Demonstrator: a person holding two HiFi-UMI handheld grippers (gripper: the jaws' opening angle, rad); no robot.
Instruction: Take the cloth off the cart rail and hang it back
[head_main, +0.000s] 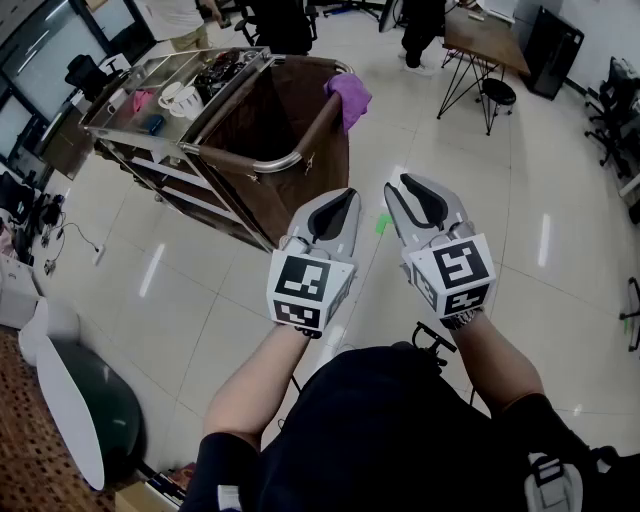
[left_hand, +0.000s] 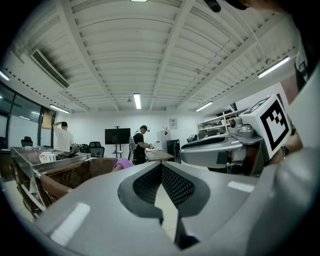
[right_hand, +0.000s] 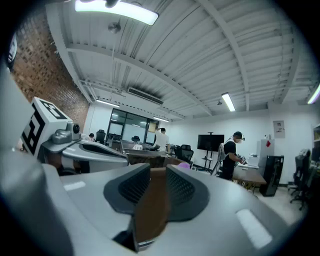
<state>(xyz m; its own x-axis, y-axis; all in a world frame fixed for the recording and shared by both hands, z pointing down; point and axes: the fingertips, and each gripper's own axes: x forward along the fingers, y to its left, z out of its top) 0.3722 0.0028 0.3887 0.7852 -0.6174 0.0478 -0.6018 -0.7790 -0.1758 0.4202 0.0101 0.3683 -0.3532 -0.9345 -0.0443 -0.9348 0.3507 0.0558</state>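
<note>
Purple cloth (head_main: 350, 97) draped over the far right end of the cart rail (head_main: 283, 162), left gripper (head_main: 338, 203) near, fingers together at the tips, right gripper (head_main: 404, 187) beside it, fingers slightly apart, nothing between, both well apart from the cloth.

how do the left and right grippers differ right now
The left gripper has its jaws meeting at the tips; the right gripper has its jaws apart, with a clear gap. The right gripper reaches slightly further forward than the left gripper. Both hold nothing, and both are short of the purple cloth hanging on the cart rail.
</note>
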